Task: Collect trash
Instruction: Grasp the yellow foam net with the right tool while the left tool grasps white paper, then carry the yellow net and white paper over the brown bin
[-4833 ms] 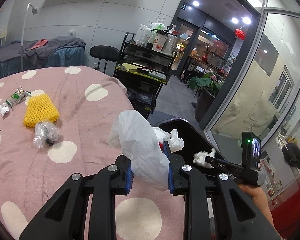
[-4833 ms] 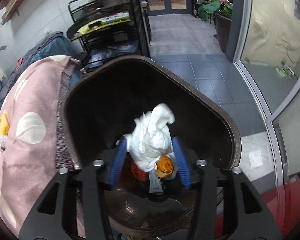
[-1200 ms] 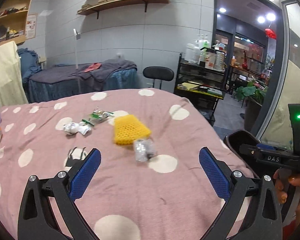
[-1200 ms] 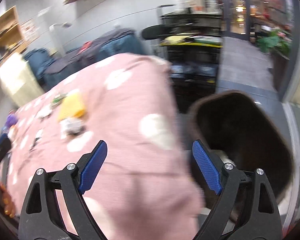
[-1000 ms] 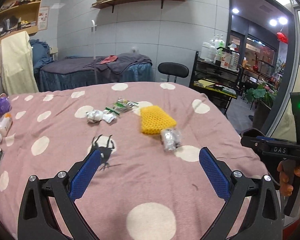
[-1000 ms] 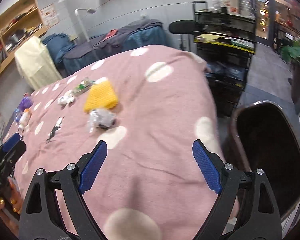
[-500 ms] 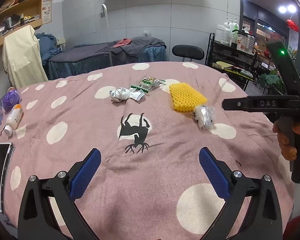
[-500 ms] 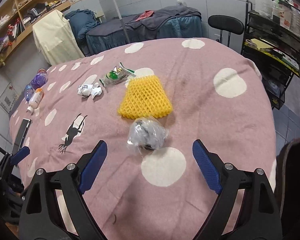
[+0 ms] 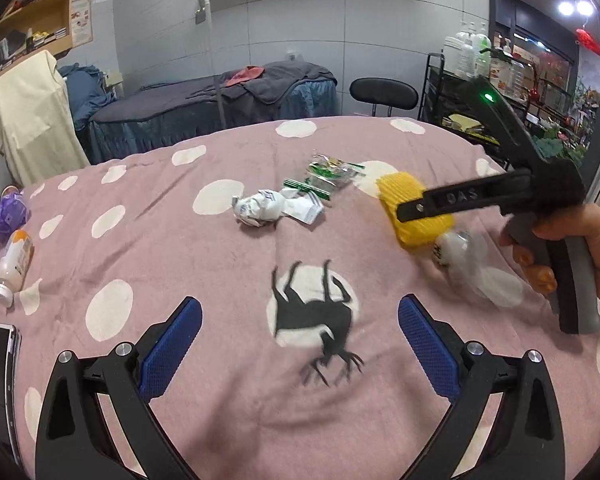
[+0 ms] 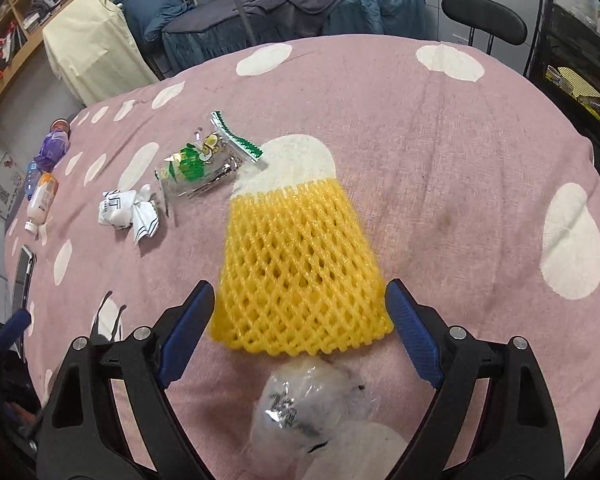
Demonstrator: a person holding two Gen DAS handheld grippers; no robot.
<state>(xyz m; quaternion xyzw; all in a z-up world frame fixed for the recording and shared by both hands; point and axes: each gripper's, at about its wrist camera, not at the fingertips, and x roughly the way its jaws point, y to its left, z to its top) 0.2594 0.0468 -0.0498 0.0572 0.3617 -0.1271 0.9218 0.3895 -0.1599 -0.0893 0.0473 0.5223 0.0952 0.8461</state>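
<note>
Four trash pieces [image 10: 300, 272], two bottles [image 9: 15, 258]

Both grippers have black plastic frames with silver screws, and each finger carries a blue textured pad. The right gripper [image 9: 488, 196], at the right side of the left wrist view, has raised letters "DAS", a green light and a grey handle. The hand [image 9: 572, 248] on it has orange-painted nails.

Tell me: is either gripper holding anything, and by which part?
Nothing is held. The left gripper and right gripper are open; the yellow net lies untouched between the right's jaws.
</note>
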